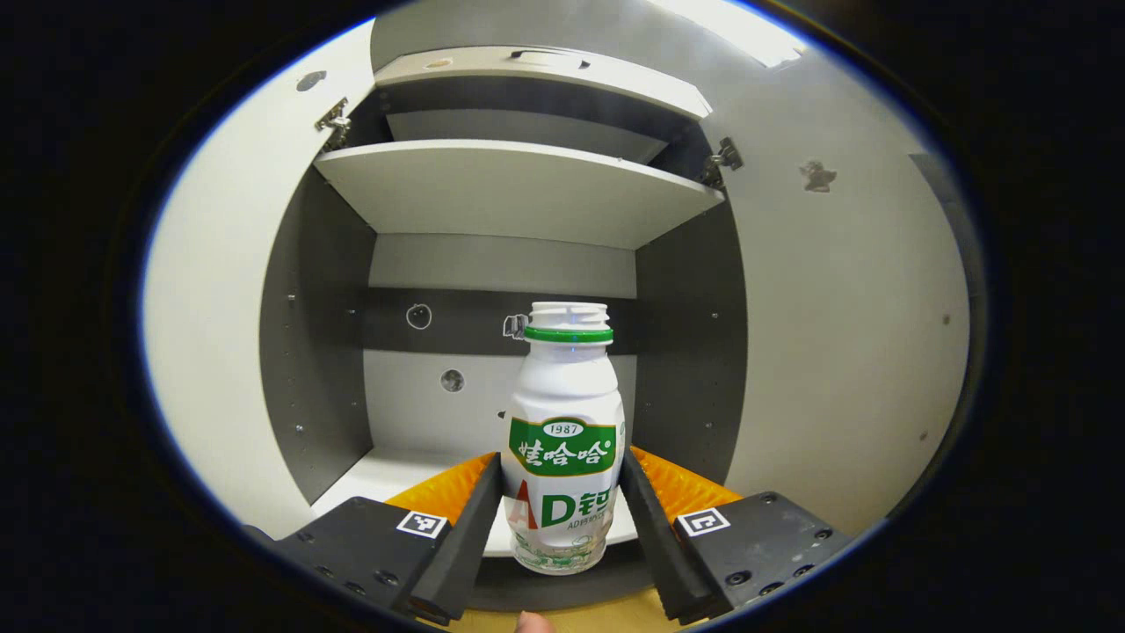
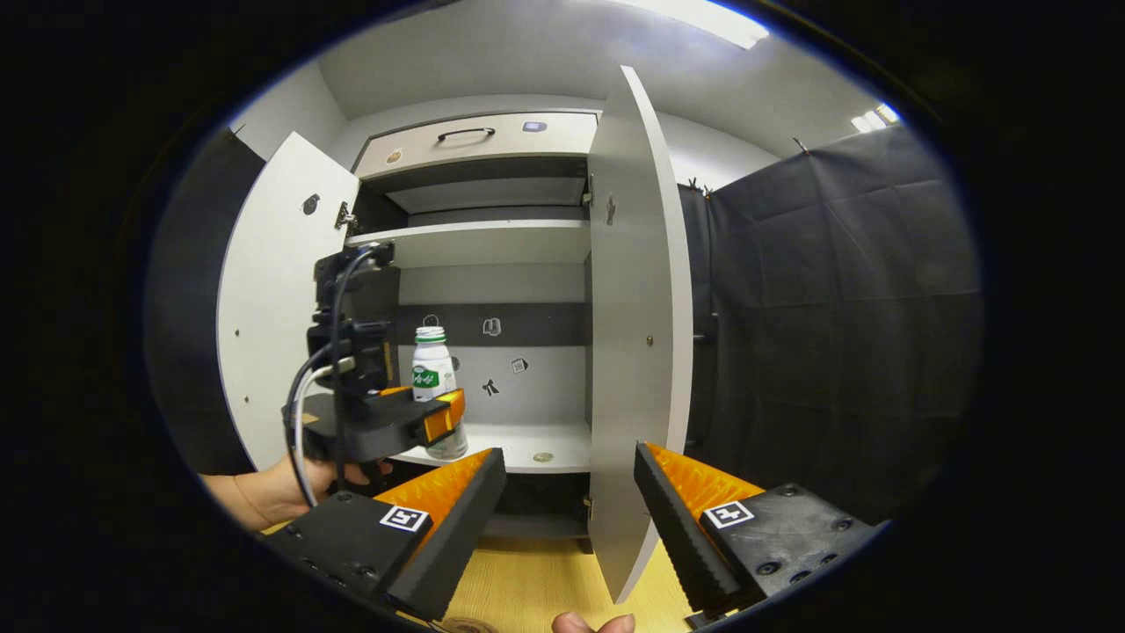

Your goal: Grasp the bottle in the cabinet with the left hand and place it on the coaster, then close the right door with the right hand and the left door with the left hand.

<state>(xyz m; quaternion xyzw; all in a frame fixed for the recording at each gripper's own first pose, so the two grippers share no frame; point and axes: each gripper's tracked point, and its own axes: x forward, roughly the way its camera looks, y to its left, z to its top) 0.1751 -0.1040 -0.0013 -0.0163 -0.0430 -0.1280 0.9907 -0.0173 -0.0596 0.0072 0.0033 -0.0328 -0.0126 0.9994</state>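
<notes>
A white bottle point(image 1: 562, 448) with a green label and green neck ring stands upright between my left gripper's point(image 1: 561, 514) fingers, which press on both its sides at the front edge of the cabinet's bottom shelf point(image 1: 387, 470). In the right gripper view the same bottle point(image 2: 431, 374) sits in the left gripper point(image 2: 435, 418), held by a hand point(image 2: 281, 488). My right gripper point(image 2: 569, 492) stands open in front of the cabinet, with nothing between its fingers. The right door point(image 2: 633, 308) stands open edge-on just beyond it; the left door point(image 2: 272, 290) is swung wide.
An upper shelf point(image 1: 518, 185) and a drawer with a handle point(image 2: 475, 141) sit above the bottle's compartment. A wooden tabletop point(image 2: 545, 589) lies below the cabinet. Black cloth point(image 2: 835, 308) hangs to the right.
</notes>
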